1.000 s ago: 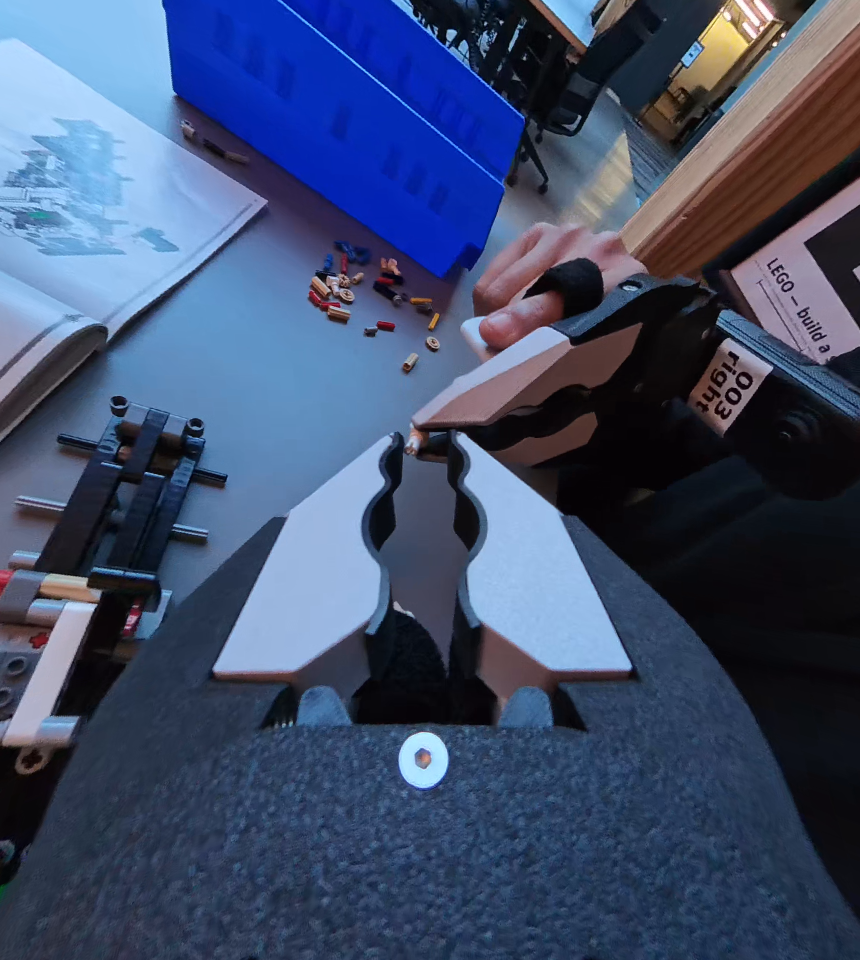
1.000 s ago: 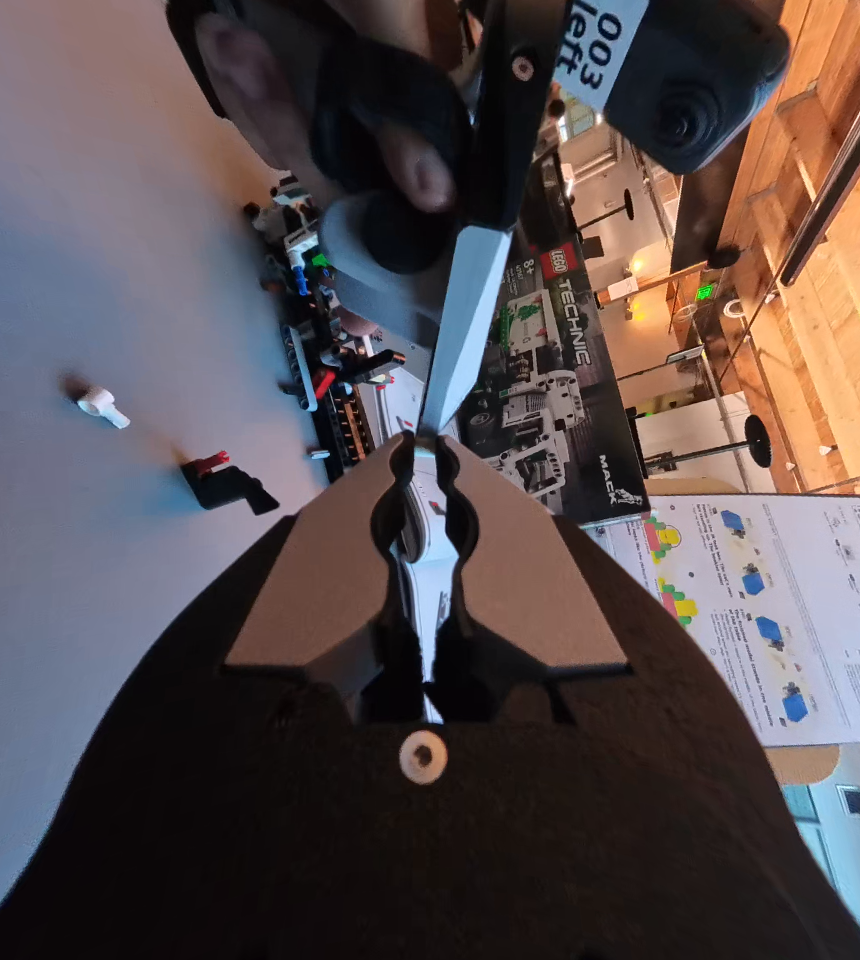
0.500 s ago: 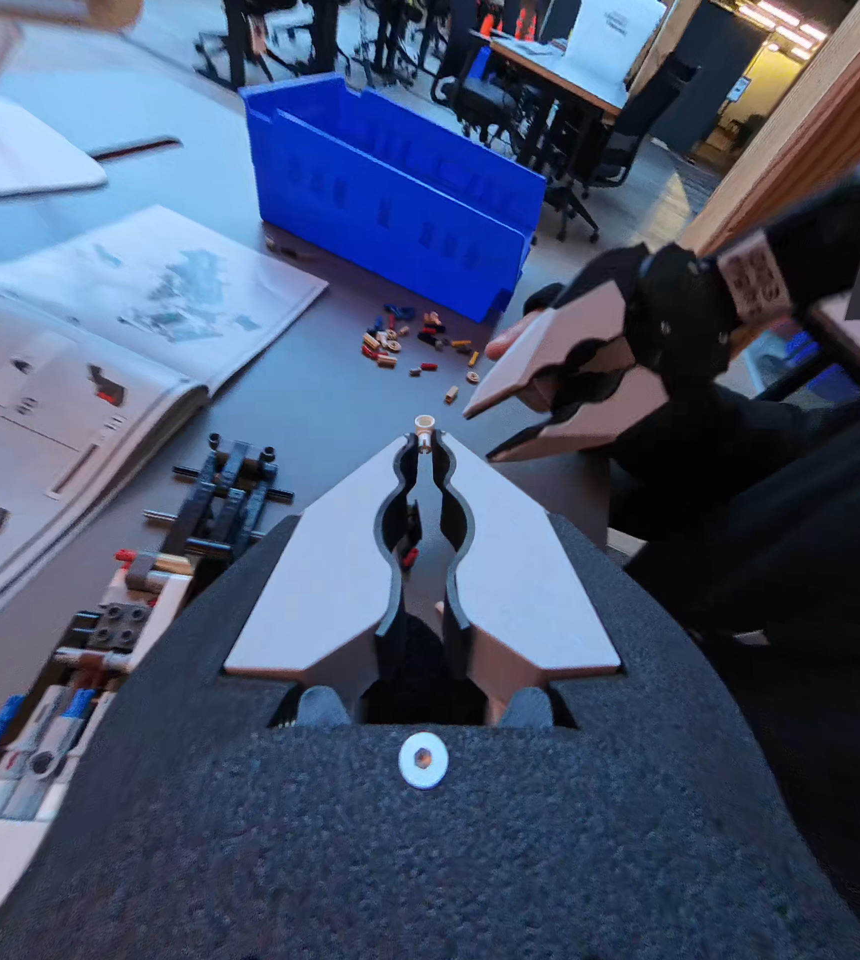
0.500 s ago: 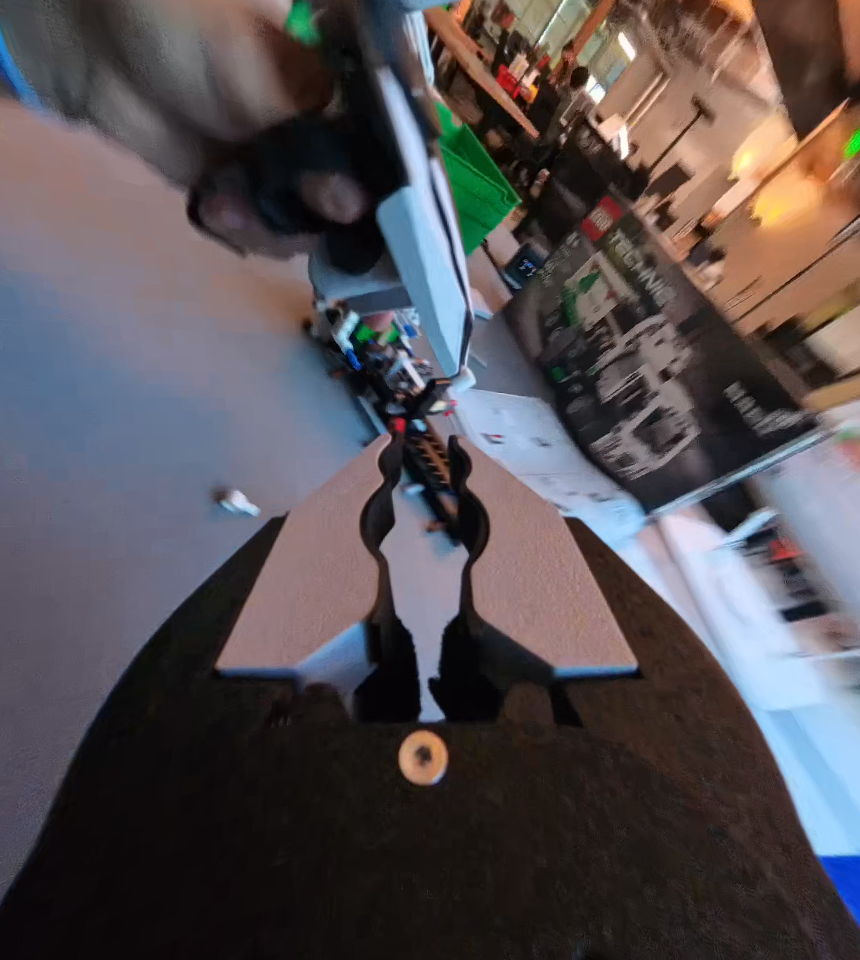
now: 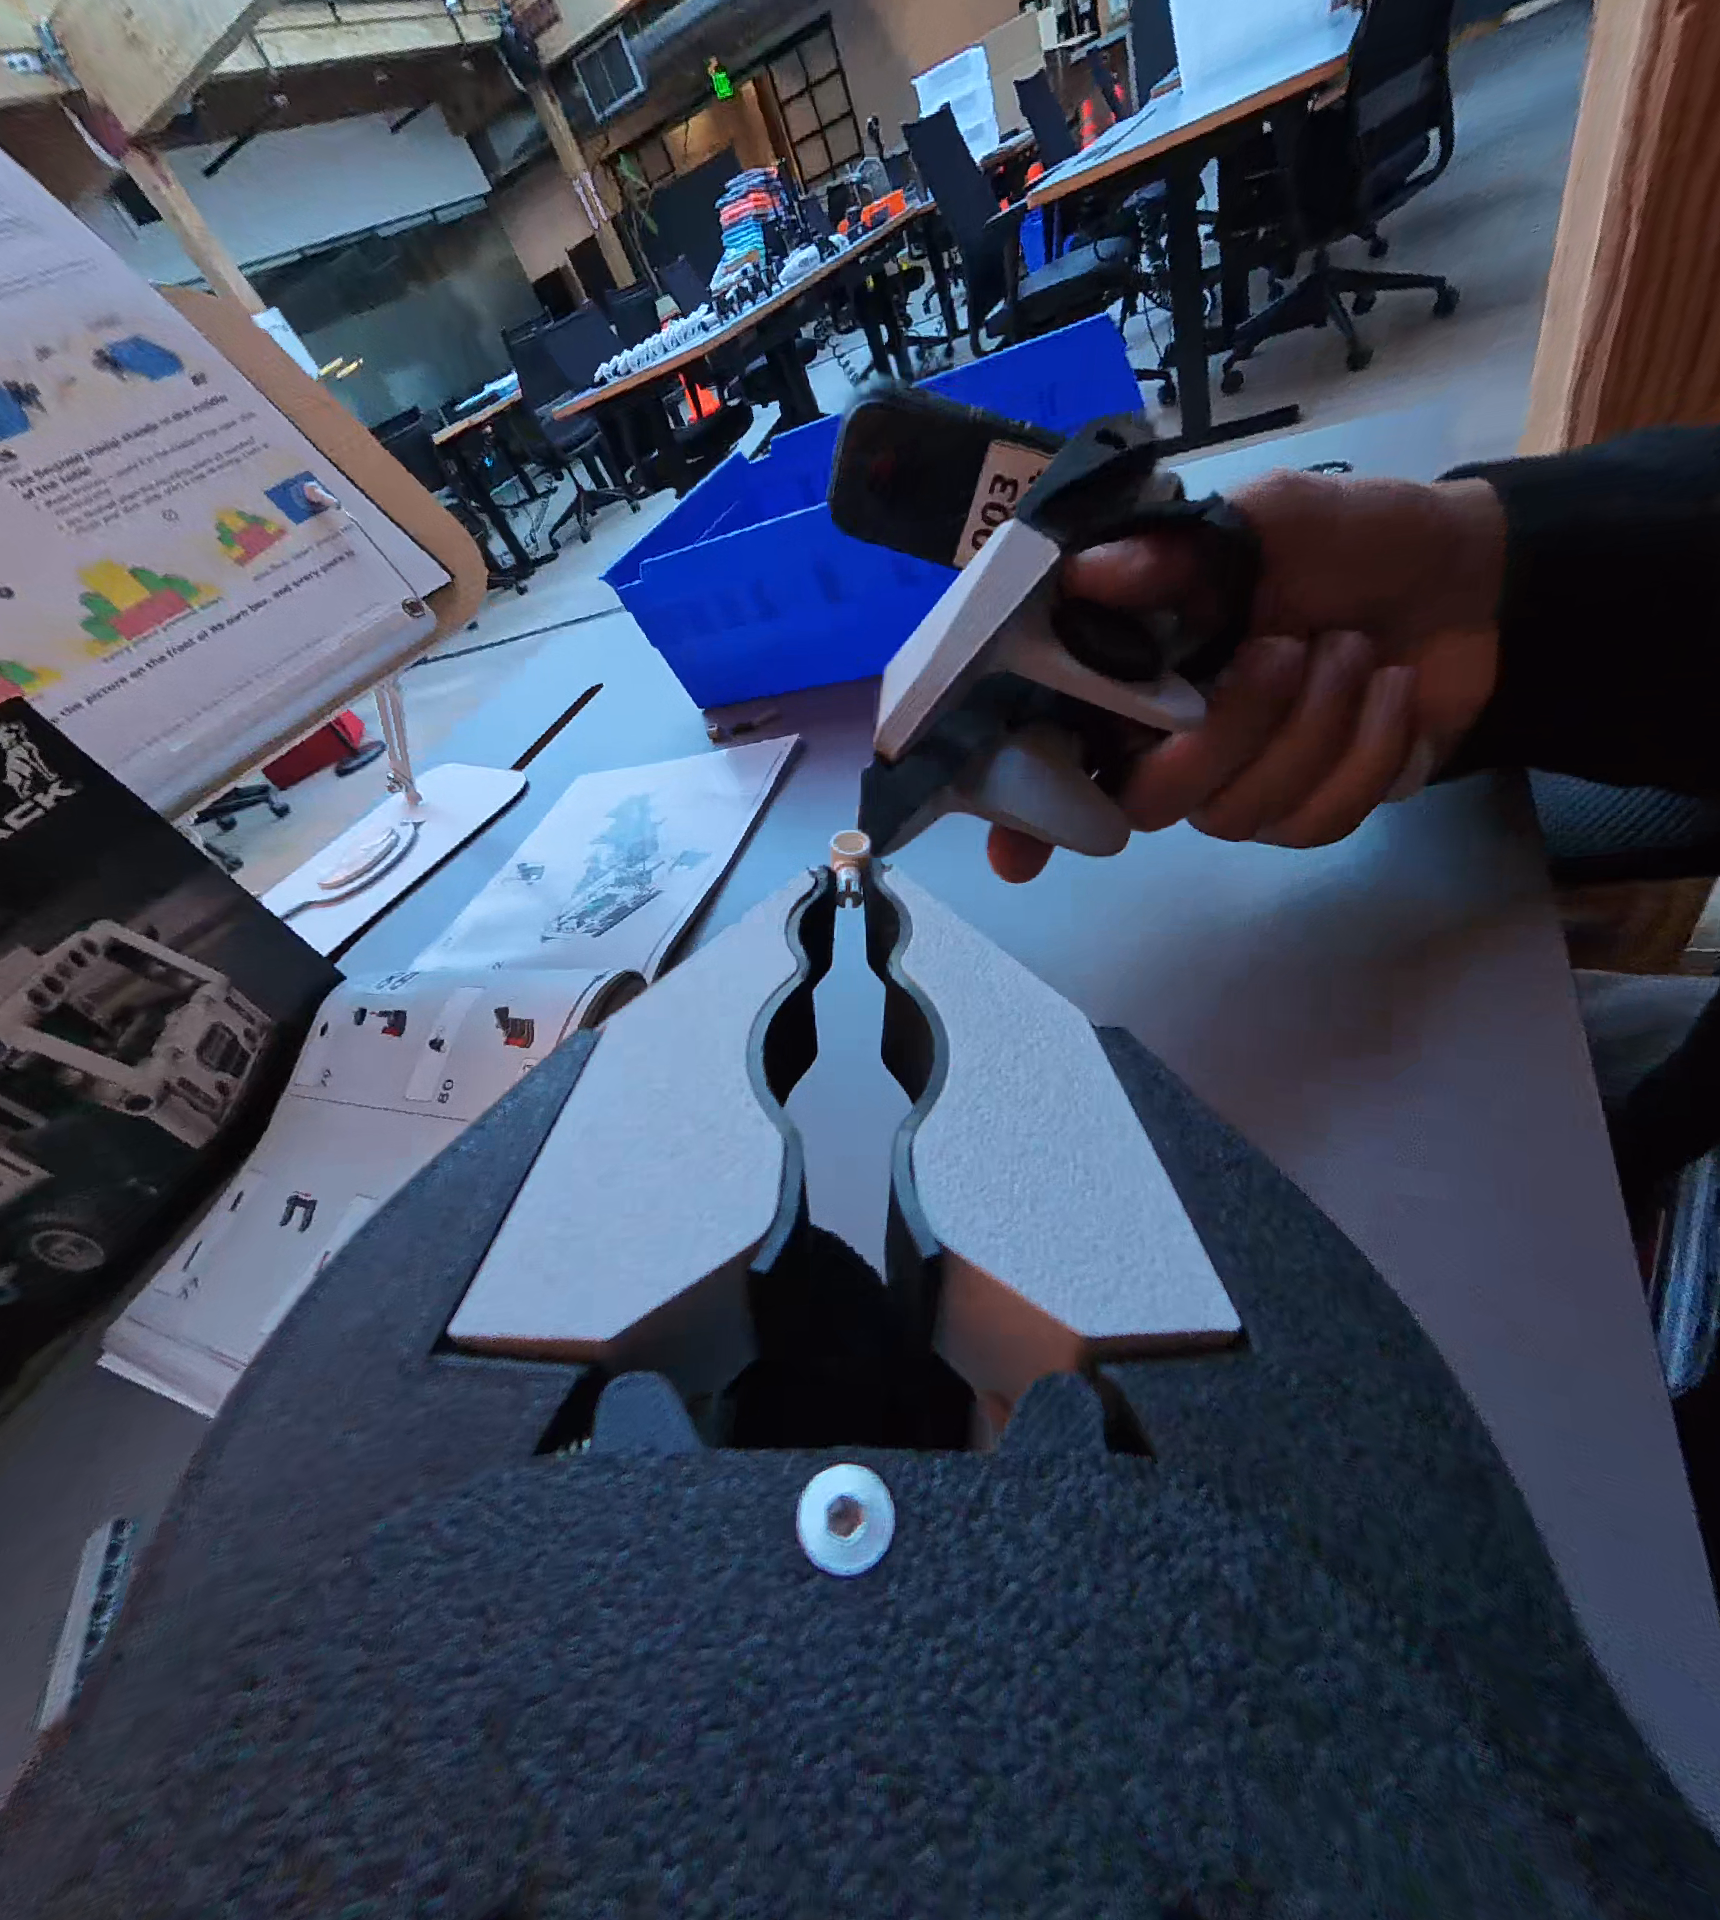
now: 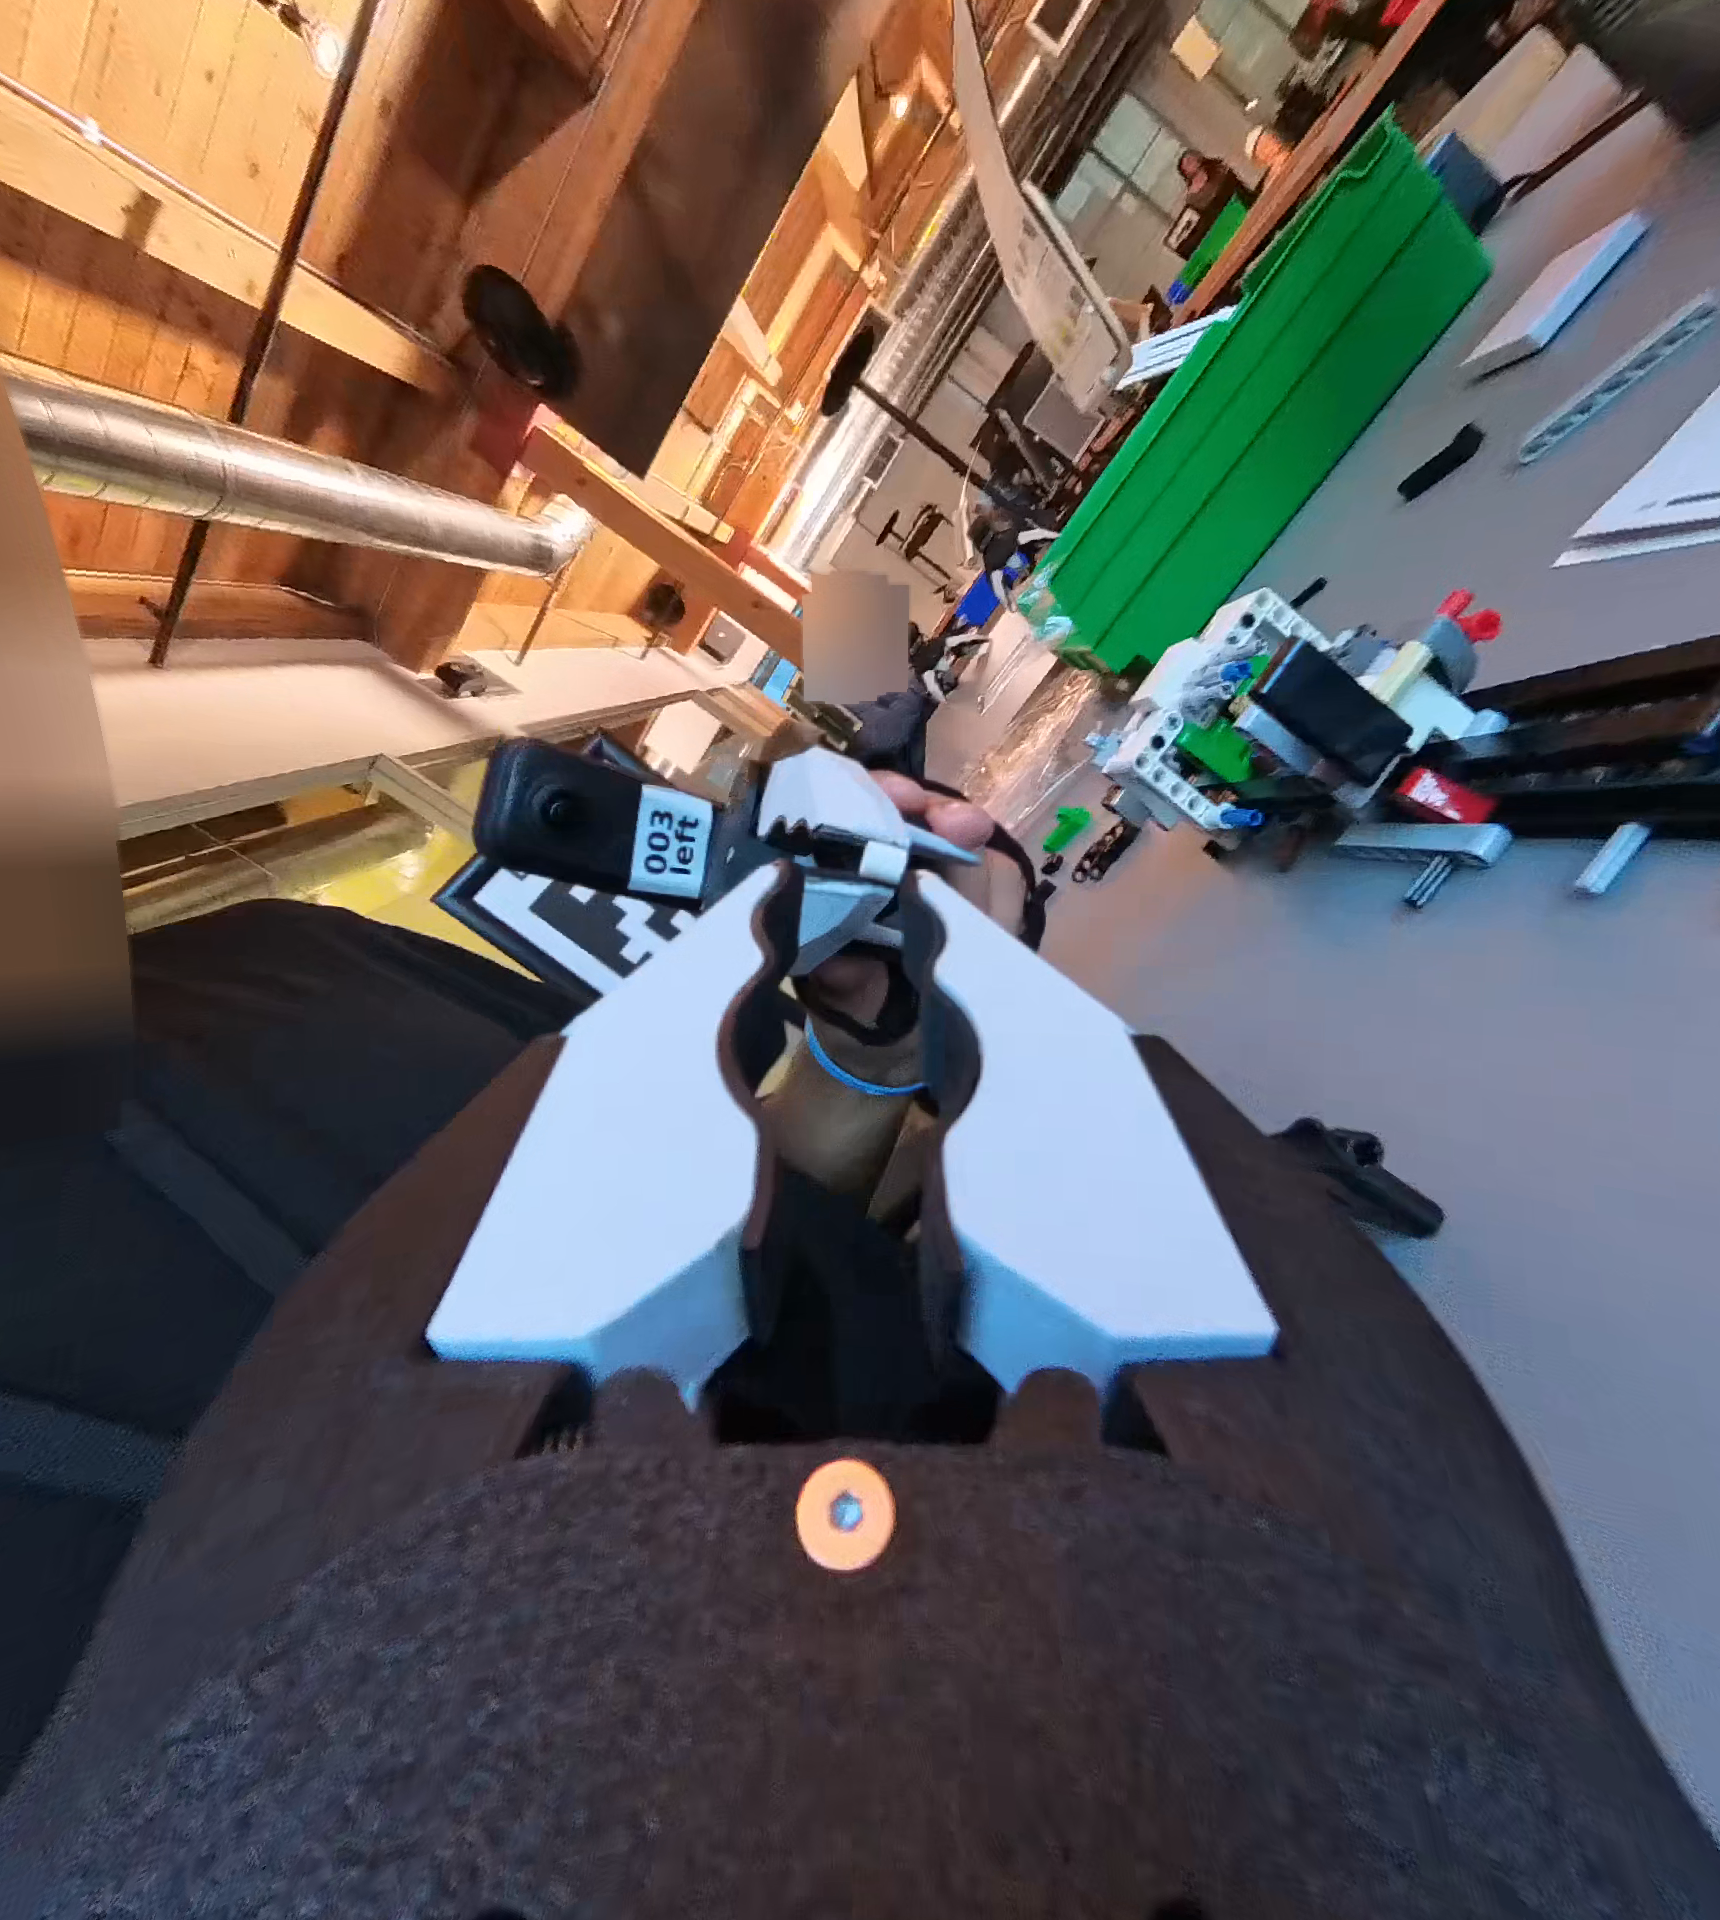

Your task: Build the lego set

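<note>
My left gripper is shut on a small tan peg, which sticks up from its tips above the grey table. My right gripper, held in a hand, points down with its tip right beside the peg. In the right wrist view my right gripper is open with nothing between its fingers, and the left gripper shows just beyond its tips. The partly built lego model lies on the table to the right.
A blue bin stands behind the grippers. An open instruction booklet, the set's box and a poster stand are at the left. A green bin stands beyond the model. A black part lies on the table.
The right gripper let go at the left gripper's tips, opened and swung round to face it. The left gripper rose and tilted up with the tan peg.
</note>
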Motion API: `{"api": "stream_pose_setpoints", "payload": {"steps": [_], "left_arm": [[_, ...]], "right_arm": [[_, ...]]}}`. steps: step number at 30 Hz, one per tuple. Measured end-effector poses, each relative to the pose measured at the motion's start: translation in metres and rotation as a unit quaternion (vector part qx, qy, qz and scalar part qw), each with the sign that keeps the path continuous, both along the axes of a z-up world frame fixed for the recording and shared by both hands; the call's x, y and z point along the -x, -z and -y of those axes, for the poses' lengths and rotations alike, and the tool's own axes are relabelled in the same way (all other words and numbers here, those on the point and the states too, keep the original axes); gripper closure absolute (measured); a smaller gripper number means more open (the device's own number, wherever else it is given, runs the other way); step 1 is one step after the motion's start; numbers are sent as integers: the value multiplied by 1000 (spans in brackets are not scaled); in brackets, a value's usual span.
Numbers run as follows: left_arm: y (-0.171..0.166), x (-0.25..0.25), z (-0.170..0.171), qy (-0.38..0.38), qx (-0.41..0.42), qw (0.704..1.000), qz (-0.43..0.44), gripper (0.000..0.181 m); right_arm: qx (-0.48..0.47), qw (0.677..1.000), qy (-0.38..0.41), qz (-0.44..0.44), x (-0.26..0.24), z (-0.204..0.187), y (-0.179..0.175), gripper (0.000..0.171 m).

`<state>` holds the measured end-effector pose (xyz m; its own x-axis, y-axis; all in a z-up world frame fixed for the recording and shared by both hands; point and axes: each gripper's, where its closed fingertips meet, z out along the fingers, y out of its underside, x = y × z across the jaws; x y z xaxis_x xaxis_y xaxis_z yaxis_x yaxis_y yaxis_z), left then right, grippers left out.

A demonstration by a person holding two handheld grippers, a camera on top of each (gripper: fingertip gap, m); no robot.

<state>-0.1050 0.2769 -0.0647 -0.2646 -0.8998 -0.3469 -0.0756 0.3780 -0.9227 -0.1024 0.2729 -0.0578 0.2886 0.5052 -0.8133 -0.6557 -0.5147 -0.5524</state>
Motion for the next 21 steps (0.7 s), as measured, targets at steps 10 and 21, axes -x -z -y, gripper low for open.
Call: {"api": "stream_pose_setpoints", "payload": {"steps": [10,21], "left_arm": [[1,2,15,23,3,1000,10,178],[0,2,15,17,-27,999,25,177]], "right_arm": [[19,997,-63,-49,15,5,-1,150],[38,993,-78,-77,14,3,3,165]]}}
